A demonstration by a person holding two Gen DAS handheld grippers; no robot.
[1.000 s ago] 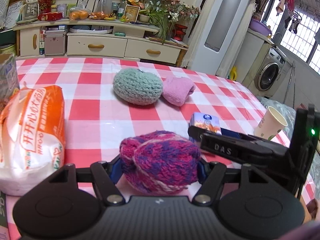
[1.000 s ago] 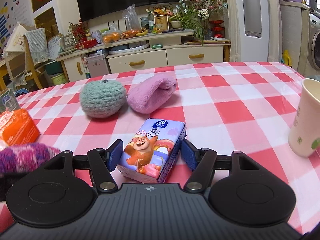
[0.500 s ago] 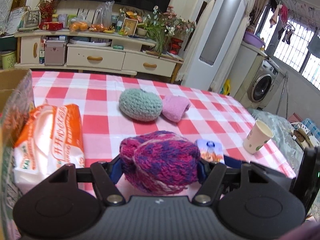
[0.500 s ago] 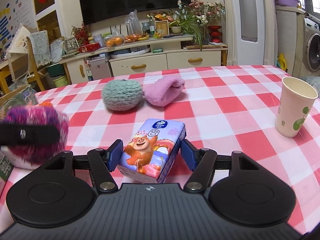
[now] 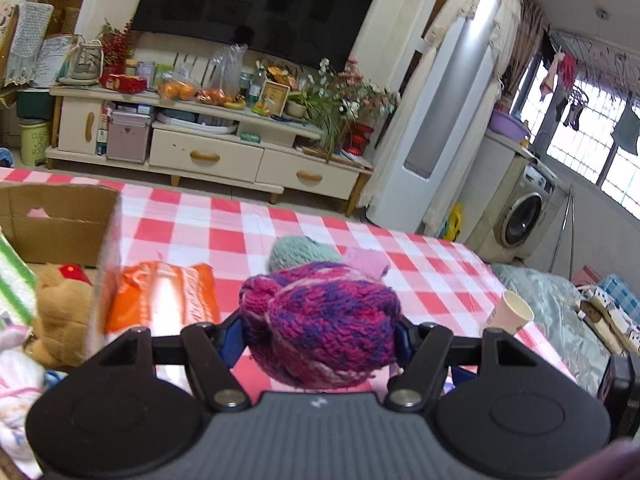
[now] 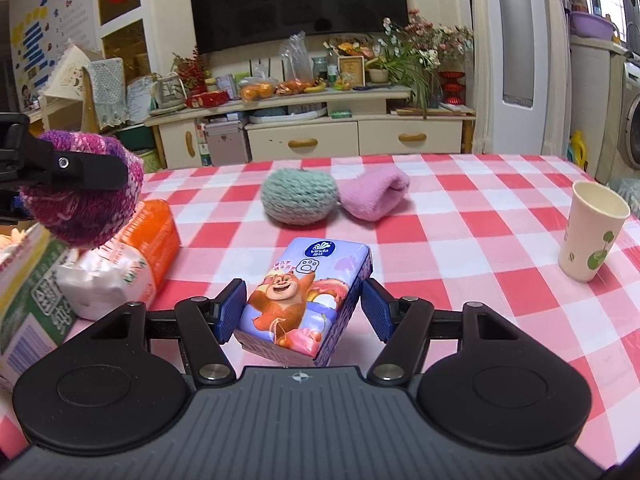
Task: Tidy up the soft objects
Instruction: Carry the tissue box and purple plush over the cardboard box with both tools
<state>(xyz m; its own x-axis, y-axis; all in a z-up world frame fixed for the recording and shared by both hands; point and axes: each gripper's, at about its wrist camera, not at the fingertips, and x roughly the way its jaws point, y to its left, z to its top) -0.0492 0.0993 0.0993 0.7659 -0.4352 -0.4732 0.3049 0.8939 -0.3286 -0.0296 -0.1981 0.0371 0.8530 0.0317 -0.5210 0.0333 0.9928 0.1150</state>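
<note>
Left of the counter (image 5: 304,220), box (image 5: 60,216) lying open beside left tool (image 5: 320,330); clamping knit ball (image 5: 320,320), hanging just right of the box wall. Right tool (image 6: 302,314) clamping tissue pack (image 6: 304,300), sitting farther right, pack's long axis pointing forward.

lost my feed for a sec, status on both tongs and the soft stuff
Left tongs clamp magenta-purple knitted ball, near cardboard box. Right tongs clamp cartoon-bear tissue pack. Nothing blocking.

The left gripper (image 5: 320,334) is clamped on a knitted ball (image 5: 320,324) and tilted downward, while the right gripper (image 6: 302,310) squeezes a tissue pack (image 6: 306,298).
</note>
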